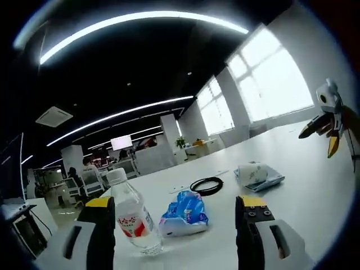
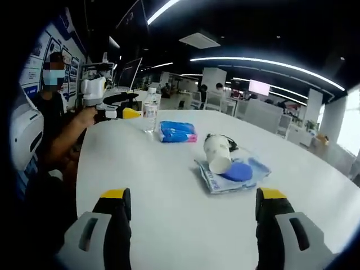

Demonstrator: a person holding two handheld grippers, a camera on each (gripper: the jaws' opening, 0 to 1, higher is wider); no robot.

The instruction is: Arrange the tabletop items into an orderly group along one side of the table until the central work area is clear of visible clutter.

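Left hand-held gripper jaws wide apart, empty, clear plastic water bottle beside blue wipes packet on white worktop, right hand-held gripper open, empty, white paper cup lying ahead

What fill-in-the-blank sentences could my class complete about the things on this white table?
1. The water bottle stands upright next to a blue ____.
2. The paper cup lies on its ____ on a blue and white cloth.
3. The cable beyond the packet is wound in a coil and coloured ____.
4. The jaws of the left gripper stand ____.

Missing words: packet; side; black; open
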